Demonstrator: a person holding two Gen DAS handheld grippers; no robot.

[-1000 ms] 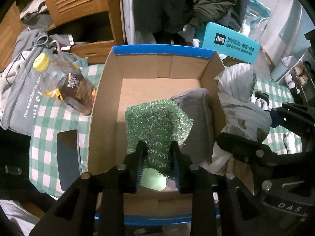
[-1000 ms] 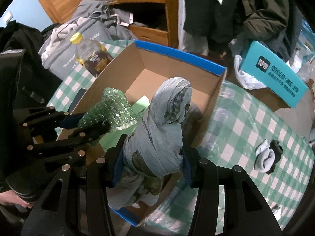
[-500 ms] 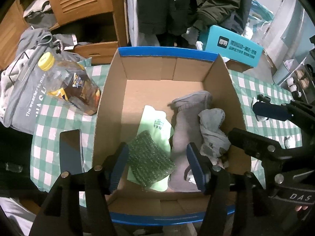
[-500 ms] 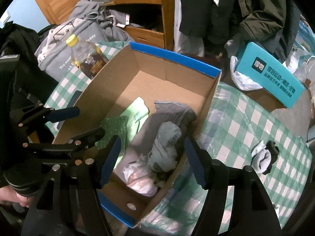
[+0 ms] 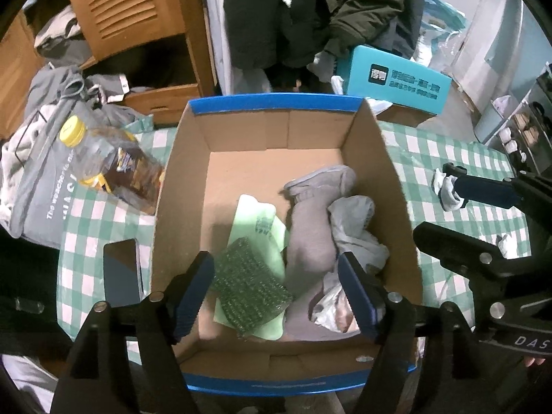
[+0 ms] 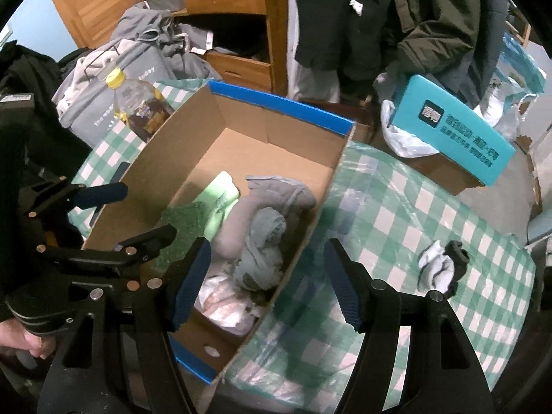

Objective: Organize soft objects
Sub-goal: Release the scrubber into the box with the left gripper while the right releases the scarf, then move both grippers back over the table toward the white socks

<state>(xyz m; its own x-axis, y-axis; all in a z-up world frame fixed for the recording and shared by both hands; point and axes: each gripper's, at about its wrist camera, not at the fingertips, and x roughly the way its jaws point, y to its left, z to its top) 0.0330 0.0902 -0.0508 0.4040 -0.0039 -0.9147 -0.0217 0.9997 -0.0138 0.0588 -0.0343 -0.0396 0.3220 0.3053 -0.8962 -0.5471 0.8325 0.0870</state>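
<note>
Nearby, "DAS" on right gripper (image 5: 483, 227).

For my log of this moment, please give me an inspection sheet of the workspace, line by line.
Surface: green checked tablecloth, partly covered.
Job's things: cardboard box holds the green scrubber, light green sheet, grey cloth, pale blue cloth and a plastic bag; small sock bundle lies outside on the cloth.
Clutter: oil bottle, dark phone, teal box.
Grippers: left gripper and right gripper, jaws open, empty.
Cables: nothing seen.
Surroundings: wooden cabinet, hanging dark coats, grey clothes pile.
</note>
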